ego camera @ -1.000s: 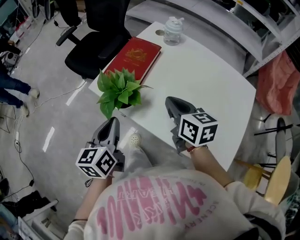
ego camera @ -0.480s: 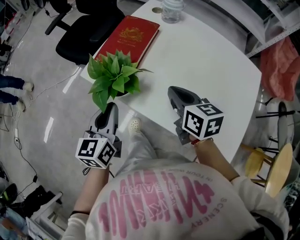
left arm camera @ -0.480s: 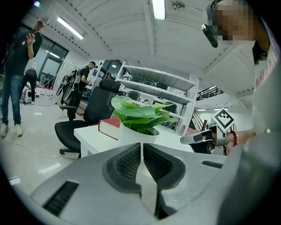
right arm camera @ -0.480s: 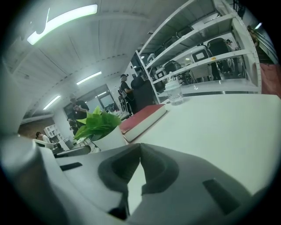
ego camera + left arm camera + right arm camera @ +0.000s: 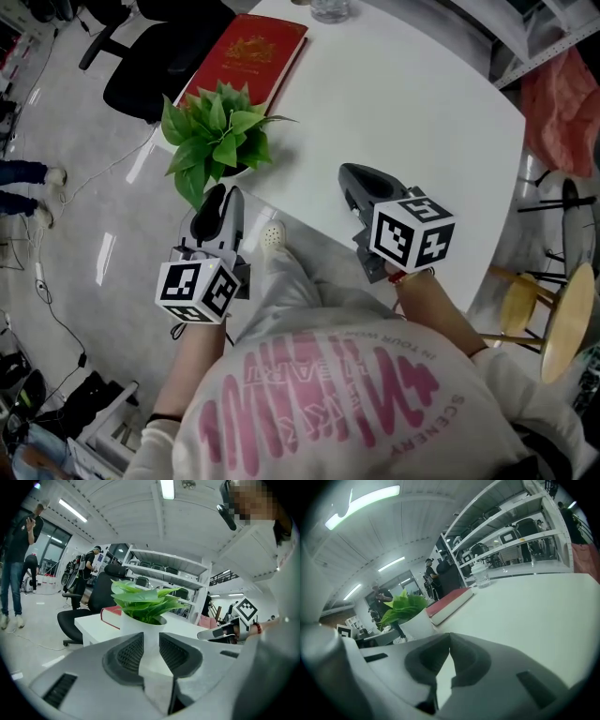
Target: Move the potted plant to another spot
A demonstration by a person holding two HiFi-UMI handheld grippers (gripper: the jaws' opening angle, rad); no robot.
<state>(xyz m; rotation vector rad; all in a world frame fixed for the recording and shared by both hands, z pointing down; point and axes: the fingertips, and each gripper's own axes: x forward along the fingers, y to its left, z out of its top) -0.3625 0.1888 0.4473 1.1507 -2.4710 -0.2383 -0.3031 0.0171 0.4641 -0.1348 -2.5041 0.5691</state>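
Closer than before to the potted plant (image 5: pixel 217 141) at the table's (image 5: pixel 412 103) near left corner, the left gripper (image 5: pixel 217 197) parts its jaws slightly, nothing between them; the right gripper (image 5: pixel 352 175) stays closed, empty.

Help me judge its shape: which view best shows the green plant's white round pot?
The left gripper view: the white round pot stands straight ahead, rim and wall visible. In the head view green leaves hide nearly all of it; the right gripper view shows it small, at left.

White top (image 5: pixel 319 412) printed in pink lettering; grey left claw (image 5: pixel 216 192) and right claw (image 5: pixel 347 173) carry black-and-white marker cubes (image 5: pixel 412 234)
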